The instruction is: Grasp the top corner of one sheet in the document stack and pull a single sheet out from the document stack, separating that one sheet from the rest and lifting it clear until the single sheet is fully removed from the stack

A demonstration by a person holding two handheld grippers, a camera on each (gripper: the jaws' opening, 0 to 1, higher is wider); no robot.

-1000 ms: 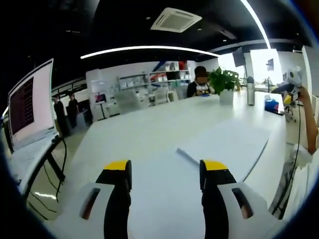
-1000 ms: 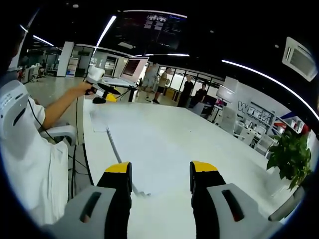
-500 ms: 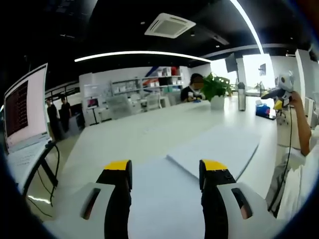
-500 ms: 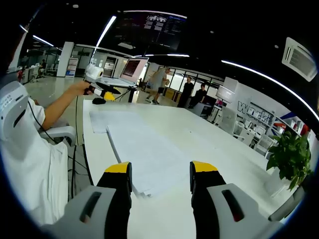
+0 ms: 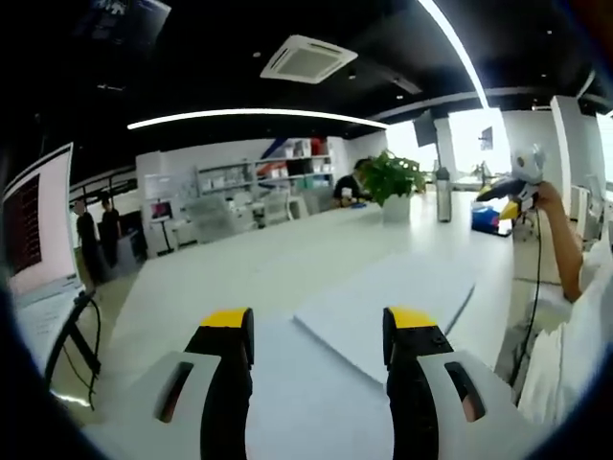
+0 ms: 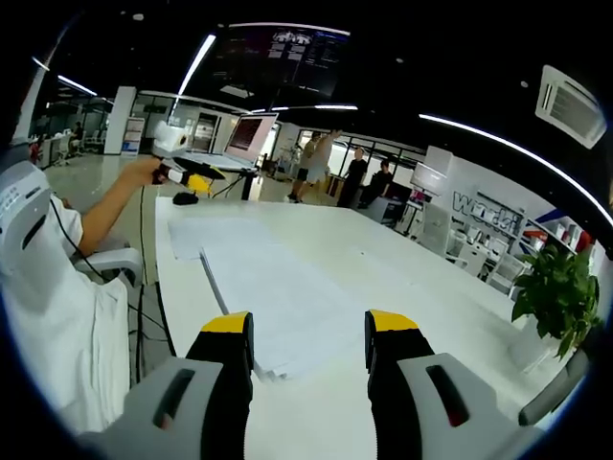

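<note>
1. In the left gripper view, my left gripper (image 5: 318, 331) hangs above the white desk (image 5: 220, 278) with its jaws apart and nothing between them. The document stack (image 5: 388, 302) lies flat just ahead, its near corner pointing in between my jaws but not yet inside them. Far off to my right, my other hand holds the right gripper (image 5: 512, 187) up in the air, well apart from the paper. A potted plant (image 5: 393, 177) stands at the desk's far end.

2. In the right gripper view, my right gripper (image 6: 308, 335) is also spread wide and empty. The stack's near corner sits just in front of my jaws, low on the desk. A separate sheet (image 6: 196, 235) lies beyond the stack, toward my raised left hand.

3. Risk, as I judge it: the sheets lie tight and flat, so closing low on that corner could pinch several at once, or drag the whole stack across the smooth desk instead of peeling one sheet free.
</note>
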